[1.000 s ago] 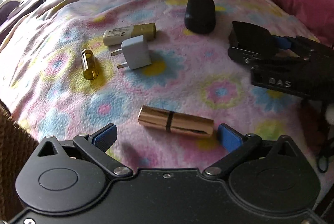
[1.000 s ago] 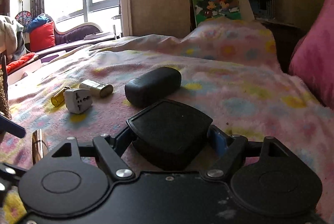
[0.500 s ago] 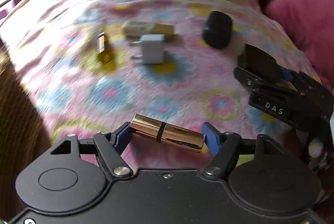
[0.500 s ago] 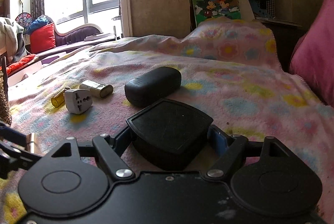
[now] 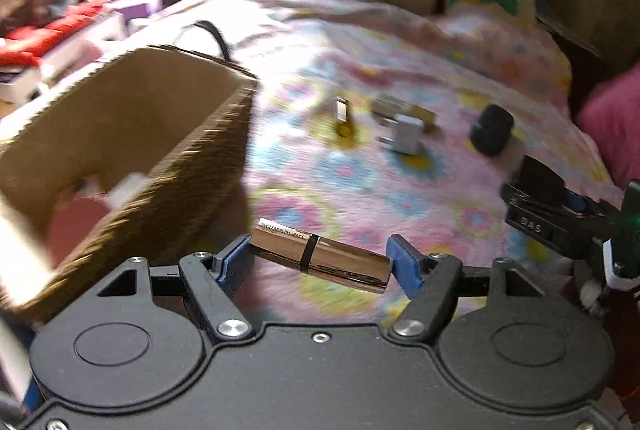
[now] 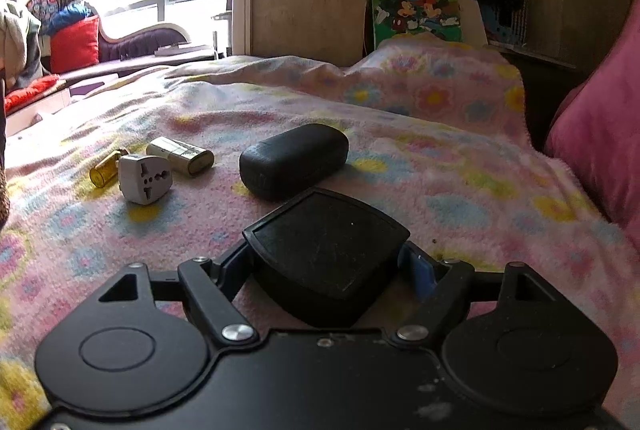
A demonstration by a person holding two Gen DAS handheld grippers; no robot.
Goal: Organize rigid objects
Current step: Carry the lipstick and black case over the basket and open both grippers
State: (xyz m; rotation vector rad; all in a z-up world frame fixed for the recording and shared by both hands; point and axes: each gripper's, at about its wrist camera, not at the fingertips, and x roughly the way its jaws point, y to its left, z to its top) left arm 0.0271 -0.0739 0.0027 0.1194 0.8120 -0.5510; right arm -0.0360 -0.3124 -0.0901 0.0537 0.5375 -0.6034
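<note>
the left gripper (image 5: 320, 262) is clamped on a gold tube (image 5: 322, 254) lifted beside the basket (image 5: 192, 165); the right gripper (image 6: 328, 262) is closed around a black box (image 6: 326, 250). left on the blanket (image 6: 440, 189): black case (image 6: 294, 159), plug adapter (image 6: 145, 178), battery (image 6: 180, 155), amber vial (image 6: 105, 171). the basket, blurred, seems to hold something already; nothing blocks its rim.

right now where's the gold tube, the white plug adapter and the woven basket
gold tube (image 5: 322, 257), left wrist view, on its black middle band
white plug adapter (image 6: 146, 179), right wrist view, on its socket face
woven basket (image 5: 192, 165), left wrist view, on its outer wall
</note>
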